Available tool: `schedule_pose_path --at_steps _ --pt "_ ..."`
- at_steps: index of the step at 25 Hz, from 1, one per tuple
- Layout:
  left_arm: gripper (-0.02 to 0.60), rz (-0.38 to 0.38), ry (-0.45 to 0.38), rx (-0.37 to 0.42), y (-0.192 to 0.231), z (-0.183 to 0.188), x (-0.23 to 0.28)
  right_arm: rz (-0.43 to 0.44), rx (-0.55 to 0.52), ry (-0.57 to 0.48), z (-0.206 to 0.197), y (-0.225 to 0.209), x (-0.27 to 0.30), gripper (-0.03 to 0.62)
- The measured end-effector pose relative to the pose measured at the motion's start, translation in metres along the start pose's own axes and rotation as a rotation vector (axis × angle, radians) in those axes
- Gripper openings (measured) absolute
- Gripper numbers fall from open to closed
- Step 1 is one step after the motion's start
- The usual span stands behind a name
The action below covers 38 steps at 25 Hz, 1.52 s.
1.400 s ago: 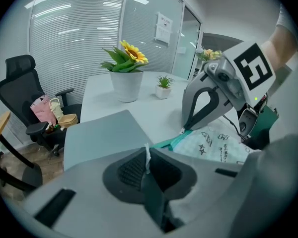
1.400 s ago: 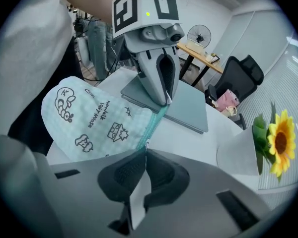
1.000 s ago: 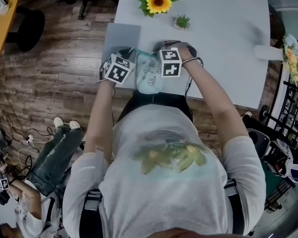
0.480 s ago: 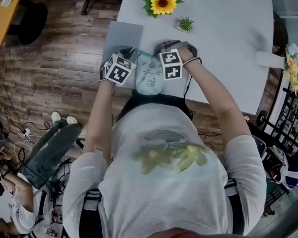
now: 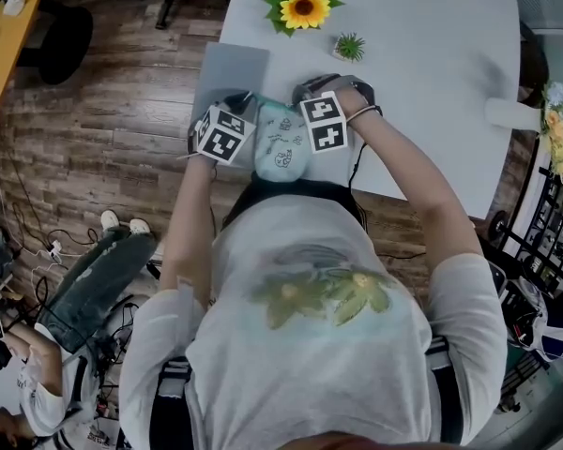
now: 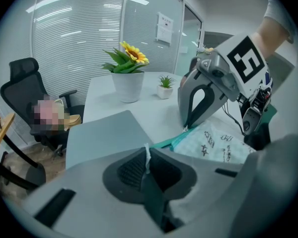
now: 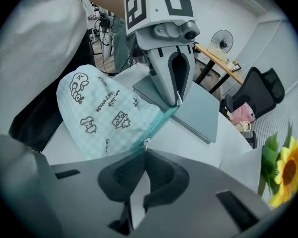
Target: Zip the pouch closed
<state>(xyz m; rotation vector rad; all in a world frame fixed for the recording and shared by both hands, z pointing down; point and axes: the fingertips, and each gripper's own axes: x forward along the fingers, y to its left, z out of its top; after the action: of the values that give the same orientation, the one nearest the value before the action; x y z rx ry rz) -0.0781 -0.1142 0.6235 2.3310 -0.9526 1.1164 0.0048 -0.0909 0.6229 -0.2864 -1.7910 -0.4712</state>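
Note:
A pale mint checked pouch point(image 5: 281, 146) with small cartoon prints lies at the near edge of the white table point(image 5: 422, 54), between my two grippers. In the left gripper view my left gripper point(image 6: 148, 155) is shut on the pouch's end tab, a thin white and teal strip. From the right gripper view the right gripper point(image 7: 145, 153) is shut on the zipper pull at the other end of the teal zipper point(image 7: 158, 123). The zipper runs straight between the two sets of jaws. In the head view the marker cubes point(image 5: 223, 131) hide both sets of jaws.
A flat grey pad point(image 5: 227, 75) lies on the table just behind the left gripper. A potted sunflower point(image 5: 303, 6) and a small green plant point(image 5: 349, 47) stand further back. A black office chair point(image 6: 25, 90) stands beyond the table's left side, over a wood floor point(image 5: 103, 129).
The right gripper's marker cube has rolled a little about its own line. The left gripper and the pouch have stayed where they were.

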Motion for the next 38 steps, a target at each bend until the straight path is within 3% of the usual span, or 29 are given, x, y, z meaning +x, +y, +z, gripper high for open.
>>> schedule_pose_path --at_steps 38 --pt "0.028 0.007 0.002 -0.012 0.002 0.001 -0.002 -0.044 0.056 -0.007 -0.023 0.016 -0.008 0.017"
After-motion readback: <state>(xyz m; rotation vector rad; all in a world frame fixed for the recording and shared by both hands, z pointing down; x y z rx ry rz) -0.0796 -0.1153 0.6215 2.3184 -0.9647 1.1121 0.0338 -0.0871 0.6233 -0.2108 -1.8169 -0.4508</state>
